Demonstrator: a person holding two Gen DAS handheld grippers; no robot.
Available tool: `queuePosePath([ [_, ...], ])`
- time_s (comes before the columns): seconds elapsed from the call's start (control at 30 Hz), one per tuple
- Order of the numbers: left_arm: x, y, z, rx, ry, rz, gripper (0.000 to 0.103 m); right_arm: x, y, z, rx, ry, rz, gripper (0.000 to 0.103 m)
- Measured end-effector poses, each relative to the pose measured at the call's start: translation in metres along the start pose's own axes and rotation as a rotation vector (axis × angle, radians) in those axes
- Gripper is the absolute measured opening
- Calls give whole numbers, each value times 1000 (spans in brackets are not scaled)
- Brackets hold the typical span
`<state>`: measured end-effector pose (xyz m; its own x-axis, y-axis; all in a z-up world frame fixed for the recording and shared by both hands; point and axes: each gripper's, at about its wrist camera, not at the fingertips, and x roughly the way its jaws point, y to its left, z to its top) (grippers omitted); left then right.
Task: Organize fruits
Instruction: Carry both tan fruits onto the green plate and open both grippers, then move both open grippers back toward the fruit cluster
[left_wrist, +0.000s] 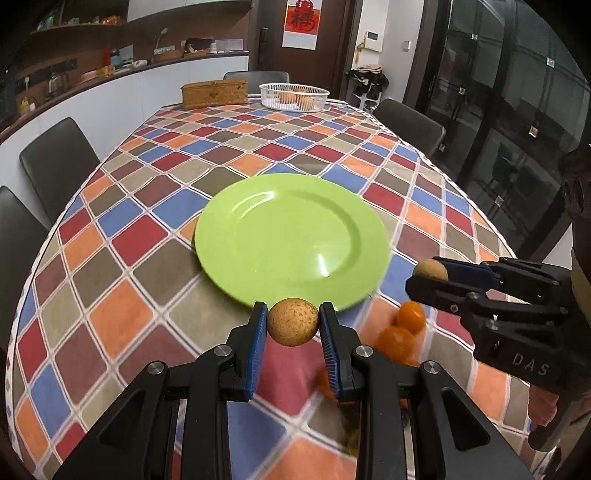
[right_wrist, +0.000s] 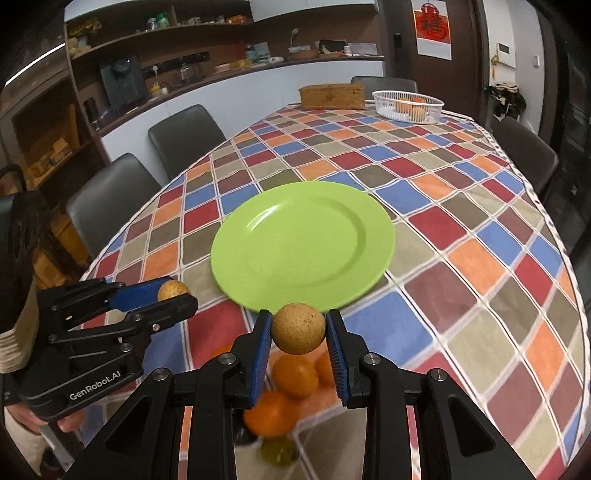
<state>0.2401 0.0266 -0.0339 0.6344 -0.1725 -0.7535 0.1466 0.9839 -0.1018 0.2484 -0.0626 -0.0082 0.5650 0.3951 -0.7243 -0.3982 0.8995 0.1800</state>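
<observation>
Each claw clamps a speckled brown fruit above the desk, just short of the green plate: left claw, right claw. Only the right view shows a greenish fruit beneath the oranges.

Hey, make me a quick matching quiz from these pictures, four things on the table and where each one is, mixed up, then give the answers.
Things:
1. green plate
2. white basket
3. wicker box
4. oranges

Places:
A. far end, holding fruit
B. below the grippers, on the cloth
C. middle of the table, nothing on it
D. far end, left of the basket

Pairs: 1-C, 2-A, 3-D, 4-B
</observation>
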Motion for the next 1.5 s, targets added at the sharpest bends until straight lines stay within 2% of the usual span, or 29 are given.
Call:
queuePosePath([
  [0.43, 62, 16, 28, 20, 66, -5, 28, 65, -14, 33, 7, 64, 36, 31],
  [0.8, 80, 21, 31, 14, 108, -20, 30, 87, -24, 34, 32, 112, 5, 31],
  [0.9, 77, 22, 31, 10, 102, -22, 36, 86, -24, 32, 39, 114, 4, 32],
  [1.03, 66, 22, 30, 6, 82, -5, 36, 77, -23, 32, 35, 94, -9, 35],
  [1.33, 7, 8, 25, 51, -28, 43, 38, 28, -12, 29, 6, 15, -16, 35],
  [1.43, -18, 2, 18, 55, -66, 39, 44, 4, -4, 24, -23, -27, -27, 43],
  [1.5, -30, -3, 12, 60, -82, 35, 47, -7, 1, 20, -42, -48, -30, 43],
])
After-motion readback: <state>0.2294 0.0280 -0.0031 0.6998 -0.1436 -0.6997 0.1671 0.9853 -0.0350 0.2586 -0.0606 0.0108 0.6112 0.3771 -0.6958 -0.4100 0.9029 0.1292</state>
